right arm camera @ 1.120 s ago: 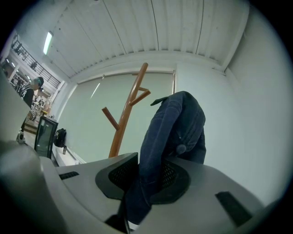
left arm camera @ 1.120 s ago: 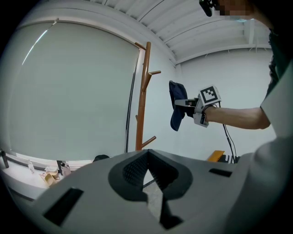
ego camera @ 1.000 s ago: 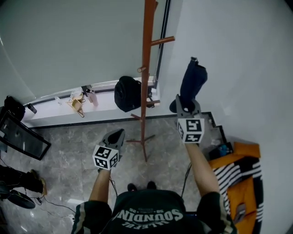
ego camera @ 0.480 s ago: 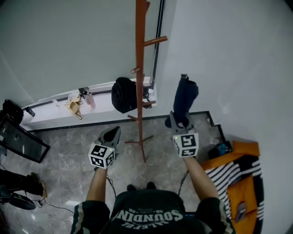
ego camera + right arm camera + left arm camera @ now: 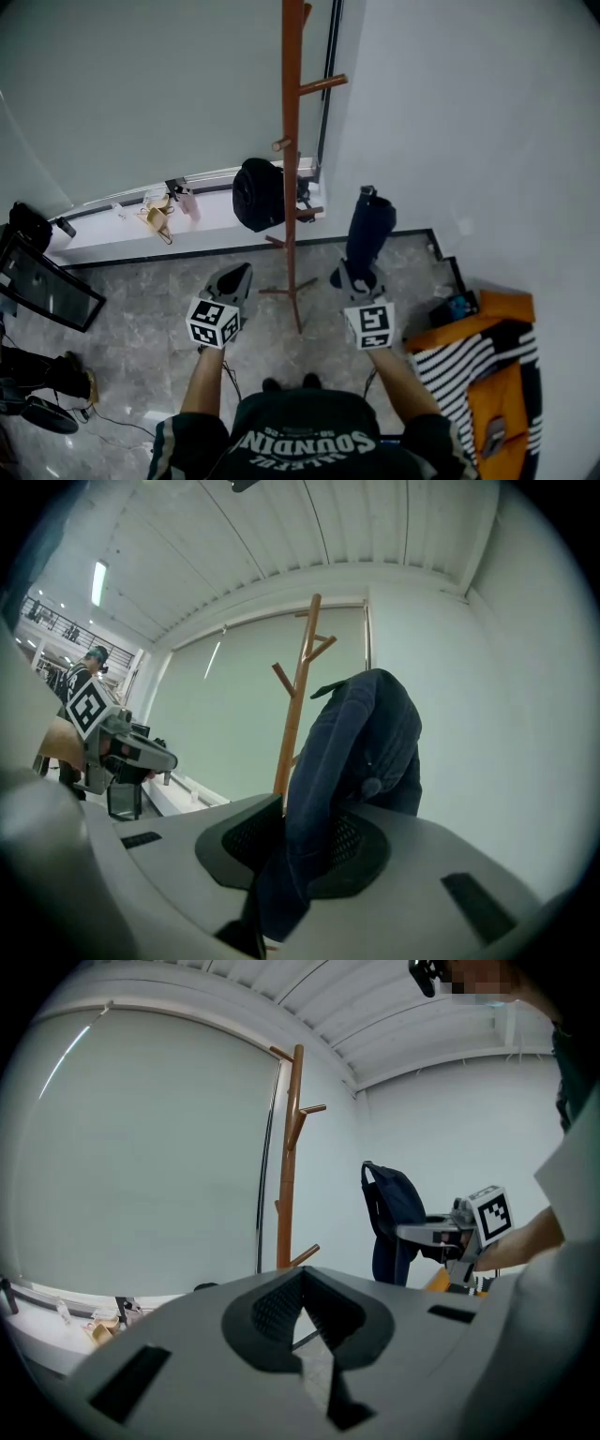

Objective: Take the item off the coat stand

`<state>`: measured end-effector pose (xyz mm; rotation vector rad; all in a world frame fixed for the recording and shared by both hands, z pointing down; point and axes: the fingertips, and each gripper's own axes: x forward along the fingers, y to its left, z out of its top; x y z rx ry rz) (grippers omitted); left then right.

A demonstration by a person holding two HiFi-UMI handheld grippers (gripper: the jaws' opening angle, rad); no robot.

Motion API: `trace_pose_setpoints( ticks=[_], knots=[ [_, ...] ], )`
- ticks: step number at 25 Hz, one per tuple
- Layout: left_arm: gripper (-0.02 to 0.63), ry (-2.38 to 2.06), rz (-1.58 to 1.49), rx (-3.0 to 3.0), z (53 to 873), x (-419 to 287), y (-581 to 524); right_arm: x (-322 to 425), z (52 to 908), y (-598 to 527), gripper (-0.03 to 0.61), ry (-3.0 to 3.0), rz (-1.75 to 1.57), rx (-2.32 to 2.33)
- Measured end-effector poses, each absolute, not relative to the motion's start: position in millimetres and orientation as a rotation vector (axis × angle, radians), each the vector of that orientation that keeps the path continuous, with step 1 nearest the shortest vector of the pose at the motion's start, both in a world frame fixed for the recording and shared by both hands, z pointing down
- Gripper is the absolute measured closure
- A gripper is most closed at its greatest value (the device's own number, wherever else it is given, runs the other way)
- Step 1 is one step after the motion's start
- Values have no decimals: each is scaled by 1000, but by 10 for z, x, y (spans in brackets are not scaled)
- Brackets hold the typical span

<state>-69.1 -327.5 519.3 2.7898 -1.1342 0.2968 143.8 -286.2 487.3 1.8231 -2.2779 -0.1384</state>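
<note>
Navy fabric item point(image 5: 361, 742), limp folds, clamped in right gripper point(image 5: 302, 829), left gripper point(image 5: 302, 1283) jaws together

Navy cloth item point(image 5: 368, 230) beside wooden stand point(image 5: 292, 141)

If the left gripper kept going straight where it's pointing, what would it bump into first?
Probably the coat stand: the left gripper points almost at its wooden pole, low down. Depth is hard to judge, so it might slip just past it.
</note>
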Motion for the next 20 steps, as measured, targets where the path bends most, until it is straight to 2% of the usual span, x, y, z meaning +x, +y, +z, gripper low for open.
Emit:
trace_pose_setpoints(
  ticks=[10, 20],
  knots=[
    [612, -1155, 305, 2757, 5283, -800, -3242, 1164, 5350, -2663, 502, -2298, -41, 1717],
    [612, -1165, 300, 2741, 5325, -846, -3205, 1052, 5318, -2646, 502, -2325, -40, 1677]
  ],
)
